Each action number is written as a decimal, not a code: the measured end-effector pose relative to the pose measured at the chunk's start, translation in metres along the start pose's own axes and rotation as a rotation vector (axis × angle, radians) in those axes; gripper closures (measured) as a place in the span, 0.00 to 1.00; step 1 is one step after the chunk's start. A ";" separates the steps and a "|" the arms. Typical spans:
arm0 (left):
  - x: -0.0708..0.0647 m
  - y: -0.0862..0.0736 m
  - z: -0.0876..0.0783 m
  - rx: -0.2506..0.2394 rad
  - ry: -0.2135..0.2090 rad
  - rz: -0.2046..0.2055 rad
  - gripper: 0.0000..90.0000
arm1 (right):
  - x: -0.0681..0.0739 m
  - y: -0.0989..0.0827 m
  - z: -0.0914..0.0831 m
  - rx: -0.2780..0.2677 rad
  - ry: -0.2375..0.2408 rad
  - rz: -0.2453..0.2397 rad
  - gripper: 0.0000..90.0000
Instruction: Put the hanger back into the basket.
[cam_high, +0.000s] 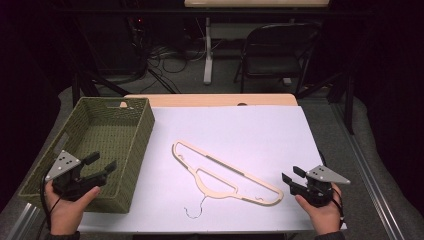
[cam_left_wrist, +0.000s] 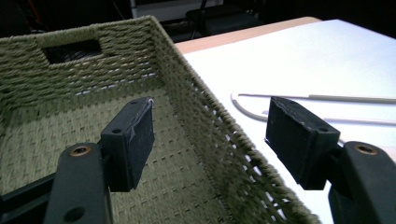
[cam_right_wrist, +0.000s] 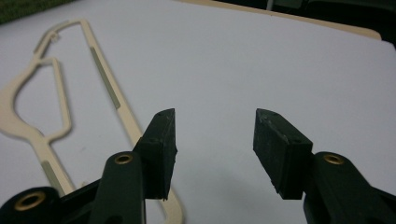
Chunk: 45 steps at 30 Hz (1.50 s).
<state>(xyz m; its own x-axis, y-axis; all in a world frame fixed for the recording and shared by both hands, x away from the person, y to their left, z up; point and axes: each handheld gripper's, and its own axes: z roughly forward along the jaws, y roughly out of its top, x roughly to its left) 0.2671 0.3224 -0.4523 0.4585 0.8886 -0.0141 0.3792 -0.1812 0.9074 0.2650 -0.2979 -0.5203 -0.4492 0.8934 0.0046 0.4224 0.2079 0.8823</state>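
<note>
The high view looks forward and down from above the person's side of the bench (cam_high: 230, 125), taking in the whole top. The left view rides low over the green basket (cam_left_wrist: 196, 116), facing along its wall (very close). The right view skims the white sheet, sharing the hanger (cam_right_wrist: 56, 93) with both.

Hanger (cam_right_wrist: 56, 100) cut off at nine and six o'clock in the right gripper view; basket (cam_left_wrist: 196, 116) cropped at nine and six o'clock in the left gripper view.
</note>
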 end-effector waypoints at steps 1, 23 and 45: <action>0.000 0.000 -0.001 -0.004 -0.006 0.003 0.36 | 0.000 0.000 0.000 0.000 0.000 0.000 0.55; -0.014 0.010 -0.004 0.018 -0.072 0.020 0.28 | 0.031 0.048 0.007 0.078 0.087 -0.120 0.46; -0.015 0.010 0.000 0.043 -0.109 0.005 0.29 | 0.052 0.094 0.045 0.402 0.192 -0.237 0.60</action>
<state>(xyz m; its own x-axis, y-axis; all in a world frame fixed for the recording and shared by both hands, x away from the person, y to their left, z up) 0.2640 0.3068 -0.4433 0.5445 0.8368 -0.0574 0.4100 -0.2058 0.8885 0.3163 -0.2138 -0.4580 -0.6900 0.7218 -0.0543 0.5441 0.5666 0.6188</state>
